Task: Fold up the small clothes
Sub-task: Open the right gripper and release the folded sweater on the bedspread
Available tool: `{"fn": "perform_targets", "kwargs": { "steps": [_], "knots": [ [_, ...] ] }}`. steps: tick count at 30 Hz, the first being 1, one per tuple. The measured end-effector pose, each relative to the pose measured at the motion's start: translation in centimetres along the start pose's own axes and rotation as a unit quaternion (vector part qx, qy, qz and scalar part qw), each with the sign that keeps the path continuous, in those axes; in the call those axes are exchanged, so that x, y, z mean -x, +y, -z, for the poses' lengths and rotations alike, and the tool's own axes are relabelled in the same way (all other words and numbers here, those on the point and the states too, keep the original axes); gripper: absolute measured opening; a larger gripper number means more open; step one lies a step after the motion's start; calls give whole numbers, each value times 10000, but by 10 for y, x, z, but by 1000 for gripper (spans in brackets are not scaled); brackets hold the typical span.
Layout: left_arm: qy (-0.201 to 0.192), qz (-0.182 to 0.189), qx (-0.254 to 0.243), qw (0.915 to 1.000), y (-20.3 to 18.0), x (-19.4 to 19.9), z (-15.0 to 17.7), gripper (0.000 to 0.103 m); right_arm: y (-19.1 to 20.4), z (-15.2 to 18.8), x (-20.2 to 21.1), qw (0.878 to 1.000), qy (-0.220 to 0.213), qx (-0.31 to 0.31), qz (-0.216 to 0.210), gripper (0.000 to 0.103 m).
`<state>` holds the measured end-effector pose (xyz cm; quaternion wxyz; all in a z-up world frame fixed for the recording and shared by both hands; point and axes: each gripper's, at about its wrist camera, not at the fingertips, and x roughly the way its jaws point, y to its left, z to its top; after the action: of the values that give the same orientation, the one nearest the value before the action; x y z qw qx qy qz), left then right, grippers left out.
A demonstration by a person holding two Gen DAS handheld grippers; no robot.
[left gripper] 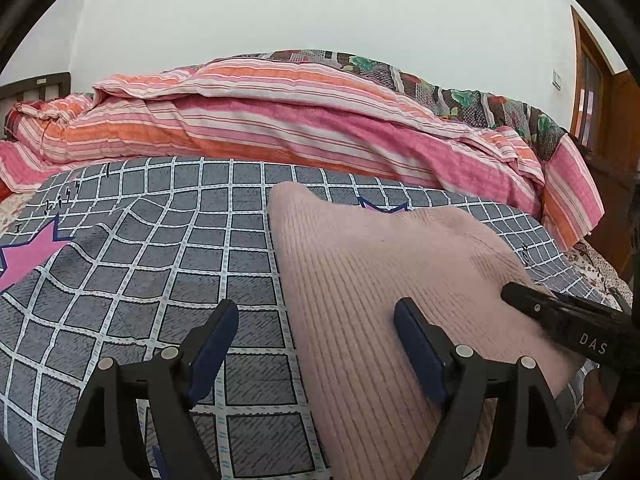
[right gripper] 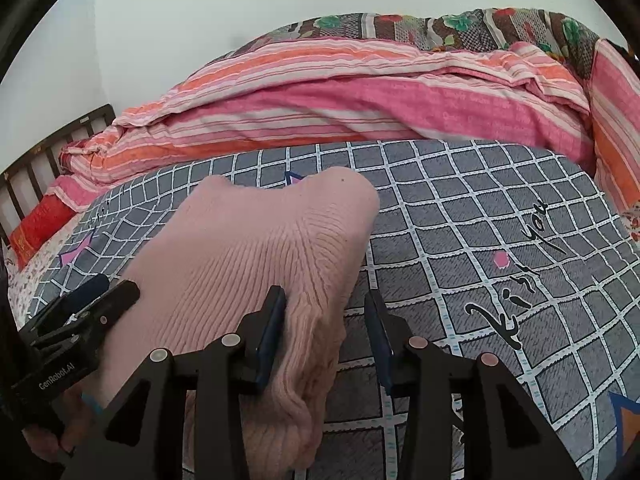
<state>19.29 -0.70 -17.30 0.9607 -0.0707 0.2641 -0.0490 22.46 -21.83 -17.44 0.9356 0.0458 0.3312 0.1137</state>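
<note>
A pale pink ribbed knit garment (left gripper: 380,280) lies folded on the grey checked sheet (left gripper: 160,248); it also shows in the right wrist view (right gripper: 248,248). My left gripper (left gripper: 316,312) is open, its jaws straddling the garment's left edge low over the bed, holding nothing. My right gripper (right gripper: 326,300) is open, its jaws straddling the garment's right edge, its left finger (right gripper: 272,320) against the knit. The right gripper's side shows at the right of the left wrist view (left gripper: 568,320); the left gripper shows at the left of the right wrist view (right gripper: 80,308).
A pink and orange striped quilt (left gripper: 280,120) is heaped along the far side of the bed, with a floral blanket (left gripper: 460,96) behind it. A dark bed frame (right gripper: 48,156) stands at the left, a wooden door (left gripper: 592,92) at the right.
</note>
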Motion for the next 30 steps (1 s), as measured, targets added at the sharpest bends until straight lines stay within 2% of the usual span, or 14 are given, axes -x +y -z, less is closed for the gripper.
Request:
{"fn": "perform_targets", "kwargs": {
  "steps": [14, 26, 30],
  "knots": [
    [-5, -43, -6, 10000, -1, 0, 0, 80, 7, 3, -3, 9997, -109, 189, 146, 40],
    [2, -54, 25, 10000, 0, 0, 0, 82, 4, 2, -2, 9999, -61, 113, 53, 43],
    [-17, -41, 28, 10000, 0, 1, 0, 82, 2, 1, 6, 9995, -54, 323, -17, 44]
  ]
}}
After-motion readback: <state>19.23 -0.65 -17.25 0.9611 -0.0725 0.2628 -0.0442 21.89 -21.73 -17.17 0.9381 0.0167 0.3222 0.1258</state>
